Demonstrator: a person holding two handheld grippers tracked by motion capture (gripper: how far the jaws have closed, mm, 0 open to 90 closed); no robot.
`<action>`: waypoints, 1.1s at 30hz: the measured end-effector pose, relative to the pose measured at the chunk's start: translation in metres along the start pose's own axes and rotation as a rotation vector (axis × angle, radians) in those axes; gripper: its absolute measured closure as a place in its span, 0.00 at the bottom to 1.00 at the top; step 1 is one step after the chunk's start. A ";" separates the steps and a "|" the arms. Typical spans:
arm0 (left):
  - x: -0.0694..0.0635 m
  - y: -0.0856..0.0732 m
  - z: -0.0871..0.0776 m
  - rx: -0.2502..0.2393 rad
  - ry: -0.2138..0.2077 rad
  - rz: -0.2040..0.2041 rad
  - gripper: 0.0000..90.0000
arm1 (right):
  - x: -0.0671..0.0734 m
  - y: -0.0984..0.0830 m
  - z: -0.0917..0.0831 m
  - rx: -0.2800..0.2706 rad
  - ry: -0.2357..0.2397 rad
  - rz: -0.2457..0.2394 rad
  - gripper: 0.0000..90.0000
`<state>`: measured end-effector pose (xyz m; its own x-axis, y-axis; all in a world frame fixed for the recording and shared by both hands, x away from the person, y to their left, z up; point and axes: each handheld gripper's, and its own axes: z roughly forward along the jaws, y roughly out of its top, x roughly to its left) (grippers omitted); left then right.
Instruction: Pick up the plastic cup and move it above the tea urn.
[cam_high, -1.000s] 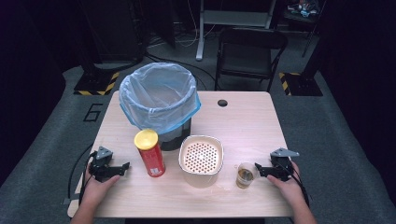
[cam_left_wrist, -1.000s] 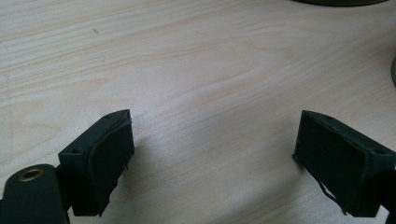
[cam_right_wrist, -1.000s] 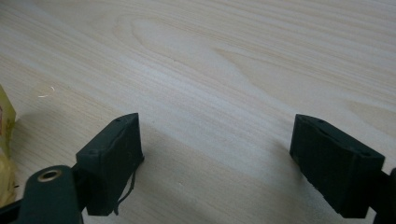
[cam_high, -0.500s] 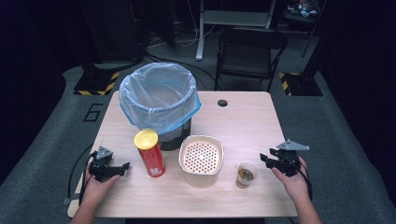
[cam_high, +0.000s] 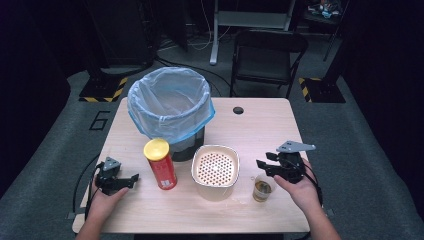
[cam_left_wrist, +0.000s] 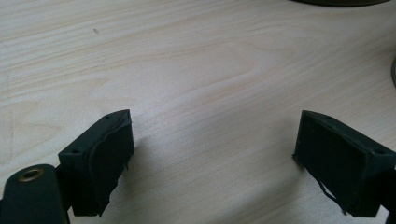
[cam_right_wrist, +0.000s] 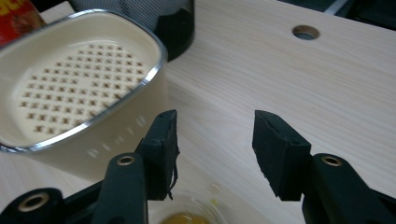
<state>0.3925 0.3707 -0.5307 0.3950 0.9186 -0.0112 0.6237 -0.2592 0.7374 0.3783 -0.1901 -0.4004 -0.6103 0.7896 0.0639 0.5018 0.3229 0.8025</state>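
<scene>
Wood table (cam_high: 260, 125) — strainer bowl (cam_high: 216, 170) beside glass (cam_high: 262, 189); bin (cam_high: 171, 107), red can (cam_high: 161, 164) behind.

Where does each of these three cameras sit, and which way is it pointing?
High view: above the person's side, looking forward and down on the pale wooden table; both forearms and grippers show.
Left gripper view: rides the left gripper, looking along its open black jaws at bare tabletop.
Right gripper view: rides the right gripper, looking past empty jaws at the cream perforated strainer bowl and small clear glass of amber liquid.
Shared: the high and right gripper views both show the bowl and glass.
</scene>
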 end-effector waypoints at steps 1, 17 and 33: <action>0.000 0.000 0.000 -0.007 0.003 0.005 0.13 | 0.005 0.005 0.003 0.000 0.016 -0.002 0.55; 0.000 0.000 0.000 -0.008 0.003 0.004 0.13 | 0.037 0.037 0.061 0.027 0.042 -0.090 0.60; 0.000 0.000 0.000 -0.001 0.001 0.000 0.13 | 0.033 0.039 0.074 0.083 0.093 -0.102 0.82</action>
<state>0.3926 0.3707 -0.5308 0.3944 0.9189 -0.0109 0.6233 -0.2587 0.7380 0.4232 -0.1132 -0.4111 -0.7127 0.7002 0.0421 0.4809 0.4440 0.7560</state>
